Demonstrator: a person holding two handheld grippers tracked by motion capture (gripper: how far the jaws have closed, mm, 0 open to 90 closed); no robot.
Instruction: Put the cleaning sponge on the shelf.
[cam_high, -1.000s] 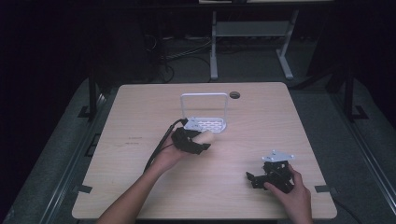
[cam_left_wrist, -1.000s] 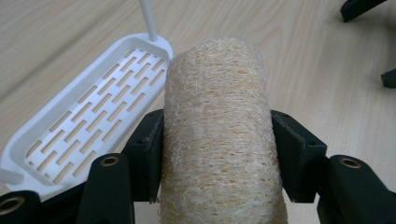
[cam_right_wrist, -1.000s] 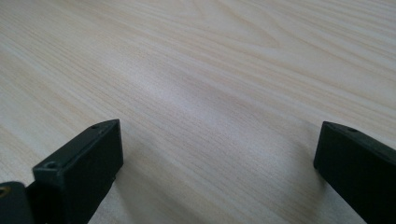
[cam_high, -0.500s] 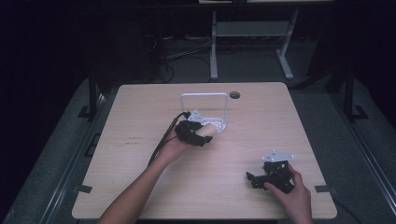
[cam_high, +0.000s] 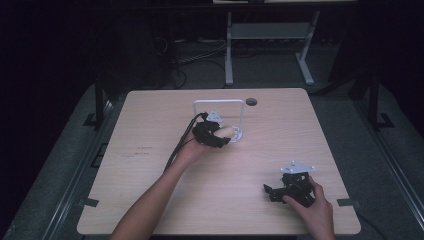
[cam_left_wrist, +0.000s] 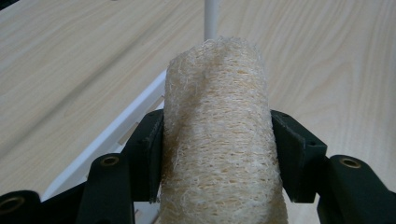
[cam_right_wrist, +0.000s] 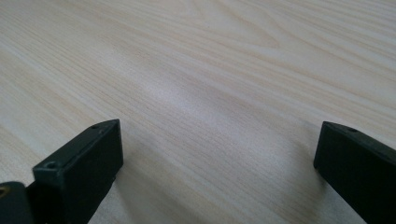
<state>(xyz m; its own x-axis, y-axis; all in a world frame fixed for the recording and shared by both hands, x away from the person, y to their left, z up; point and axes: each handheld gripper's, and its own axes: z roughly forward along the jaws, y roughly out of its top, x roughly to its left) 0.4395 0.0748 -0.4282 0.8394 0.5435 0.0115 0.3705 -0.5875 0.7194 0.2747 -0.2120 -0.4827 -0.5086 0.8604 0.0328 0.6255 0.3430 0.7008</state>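
Currently left gripper (cam_left_wrist: 215, 154) clamps loofah (cam_left_wrist: 217, 140) mid-length, just above white rack (cam_high: 220, 104) edge. Loofah looks light, fibrous, springy; squeezes slightly, so mid-body hold suits. Right gripper (cam_right_wrist: 219, 163) wide, holding nothing, low over counter (cam_high: 150, 125), well apart from rack.

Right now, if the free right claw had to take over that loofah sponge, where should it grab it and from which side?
Probably the far end of the loofah sponge. The left claw is clamped across its middle, jaws on both flanks, so only the tip that juts past them, toward the white rack, is free. The right claw, open over bare table, should come from that side.
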